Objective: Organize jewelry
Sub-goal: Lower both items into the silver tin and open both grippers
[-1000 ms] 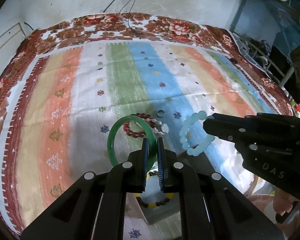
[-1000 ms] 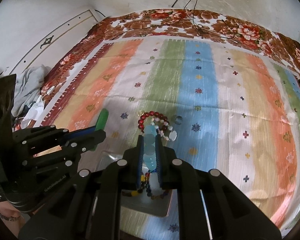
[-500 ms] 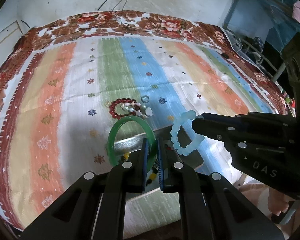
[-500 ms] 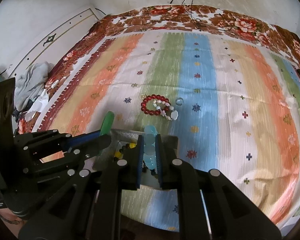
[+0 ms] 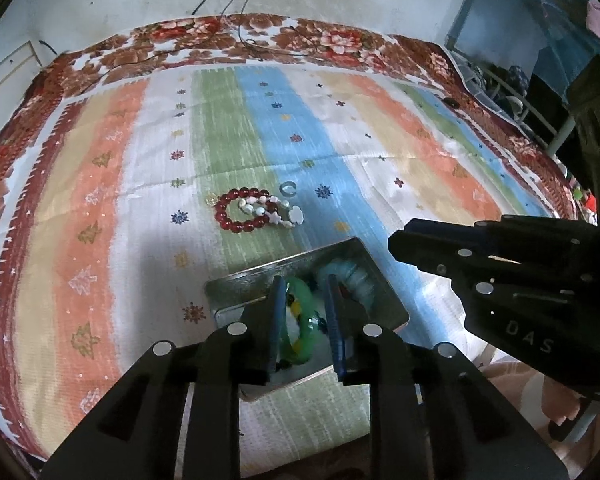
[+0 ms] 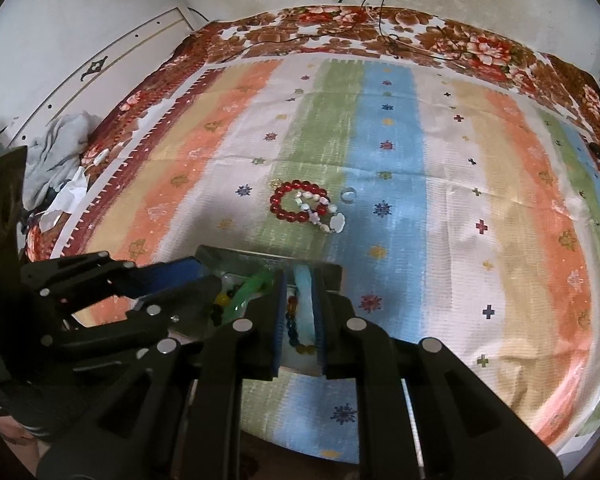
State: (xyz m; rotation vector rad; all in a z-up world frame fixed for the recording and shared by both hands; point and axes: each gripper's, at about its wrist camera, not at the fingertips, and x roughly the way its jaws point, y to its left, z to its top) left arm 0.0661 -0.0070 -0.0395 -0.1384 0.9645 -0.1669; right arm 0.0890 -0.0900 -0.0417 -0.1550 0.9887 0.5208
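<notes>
Both grippers' jaws have just opened over the metal tin [image 5: 236, 292]: left gripper [image 5: 303, 312] releases green bangle [image 5: 306, 320], right gripper [image 6: 299, 312] releases pale blue bracelet [image 6: 305, 300]; fingers apart, both pieces delivered.

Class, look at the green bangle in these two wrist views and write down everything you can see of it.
The green bangle is a smooth, glossy, translucent ring that looks like jade or glass. It lies tilted inside the metal tin, resting on darker mixed beads, with the pale blue bead bracelet beside it. The left gripper has just been opening its jaws; the bangle sits between them, seemingly released. The jaws hide its near part.
</notes>
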